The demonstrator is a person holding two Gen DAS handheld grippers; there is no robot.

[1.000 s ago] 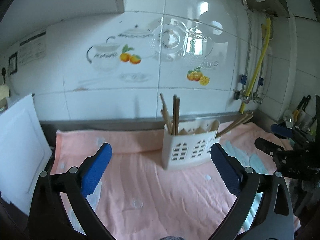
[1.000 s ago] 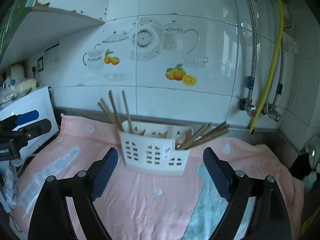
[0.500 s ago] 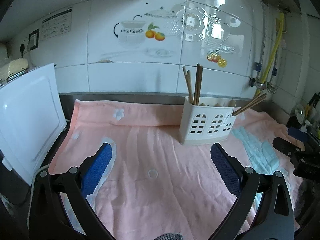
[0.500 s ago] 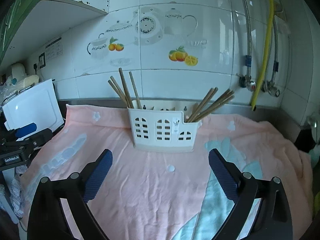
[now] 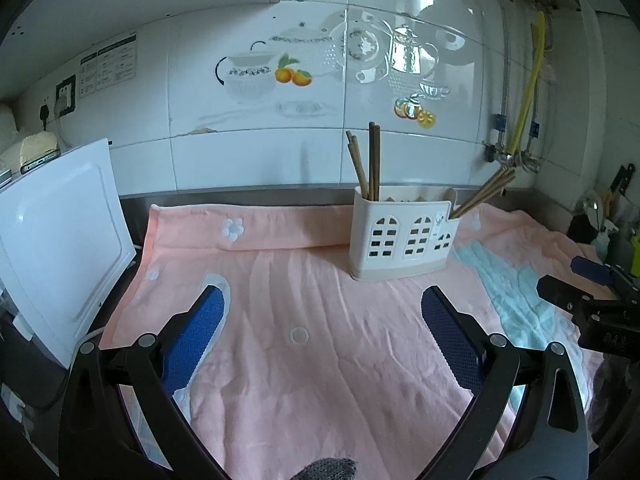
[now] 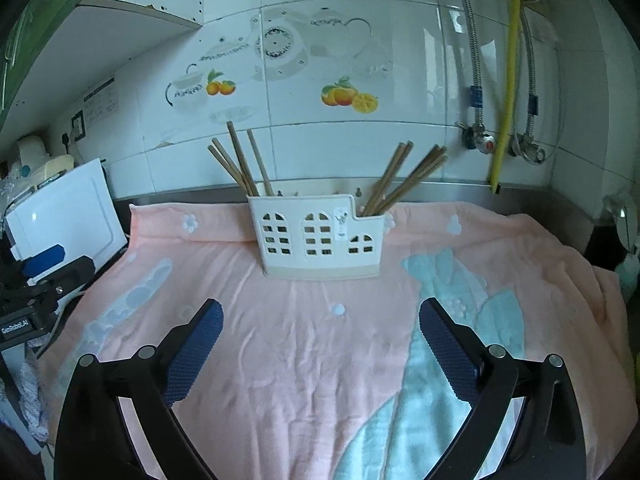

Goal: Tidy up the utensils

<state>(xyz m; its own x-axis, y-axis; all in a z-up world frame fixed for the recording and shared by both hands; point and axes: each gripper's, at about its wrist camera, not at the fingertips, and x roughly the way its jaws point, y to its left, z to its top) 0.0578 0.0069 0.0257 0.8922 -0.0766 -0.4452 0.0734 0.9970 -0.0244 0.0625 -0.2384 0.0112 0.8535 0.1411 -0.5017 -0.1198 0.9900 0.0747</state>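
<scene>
**Chopsticks all in the holder, both hands drawn back and lower**

Cutting board point(image 5: 60, 240), white and tilted, stands at the far left edge of the desk, beside the pink towel point(image 5: 304, 380) that covers the work area. Over the towel's near left part hangs the left gripper point(image 5: 320, 320), its jaws wide apart with nothing between them. Compared with a second ago, this view has swung left and sunk, so the holder now sits right of centre and further off.

Toward the back of the towel, just in front of the tiled wall, stands the white utensil holder point(image 6: 320, 240). One bunch of chopsticks point(image 6: 240, 164) rises from its left compartment; a second bunch point(image 6: 408, 176) leans out to the right from its low right compartment. No loose utensil shows on the towel.

Facing it, the right gripper point(image 6: 320, 324) has also dropped back, and its jaws, a little narrower a second ago, are now spread fully and empty.

Judged from this, the sorting looks finished or nearly so, with both hands retreating.
</scene>
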